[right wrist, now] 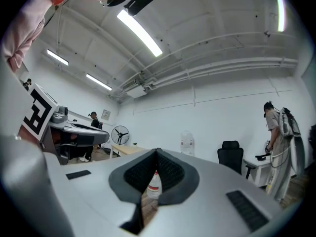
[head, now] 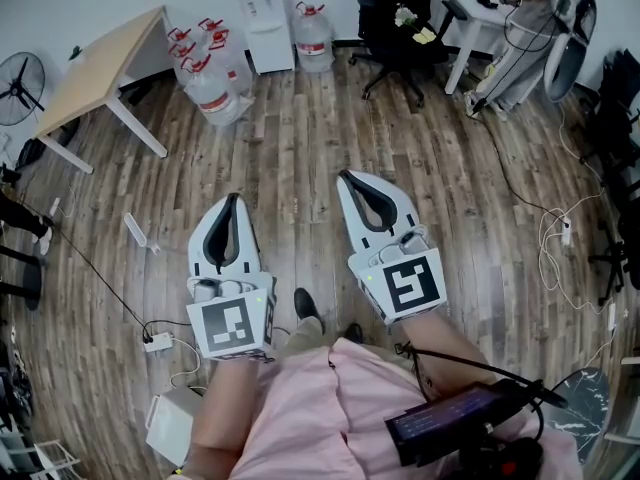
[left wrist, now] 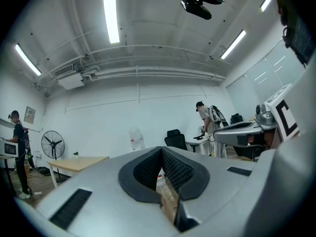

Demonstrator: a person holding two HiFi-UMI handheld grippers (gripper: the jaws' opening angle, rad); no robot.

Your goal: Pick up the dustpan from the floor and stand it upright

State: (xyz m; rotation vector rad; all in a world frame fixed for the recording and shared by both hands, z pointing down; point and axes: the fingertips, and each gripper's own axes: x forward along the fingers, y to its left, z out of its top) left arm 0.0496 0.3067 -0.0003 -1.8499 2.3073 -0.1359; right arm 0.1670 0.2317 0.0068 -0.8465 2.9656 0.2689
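Note:
No dustpan shows in any view. In the head view my left gripper (head: 233, 200) and right gripper (head: 345, 176) are held side by side above the wooden floor (head: 290, 148), both pointing away from me. Each one's tips meet, with nothing between them. In the left gripper view the left gripper (left wrist: 161, 149) points level across the room, its black pads touching at the tip. In the right gripper view the right gripper (right wrist: 157, 151) is likewise shut, and a water bottle (right wrist: 154, 184) shows far off through the gap below its tips.
A wooden table (head: 100, 68) stands at the back left, with several water bottles (head: 210, 88) and a water dispenser (head: 265, 18) beside it. A black office chair (head: 395, 28) and a person (head: 520, 48) at a white desk are at the back right. Cables (head: 560, 228) and a power strip (head: 135, 233) lie on the floor.

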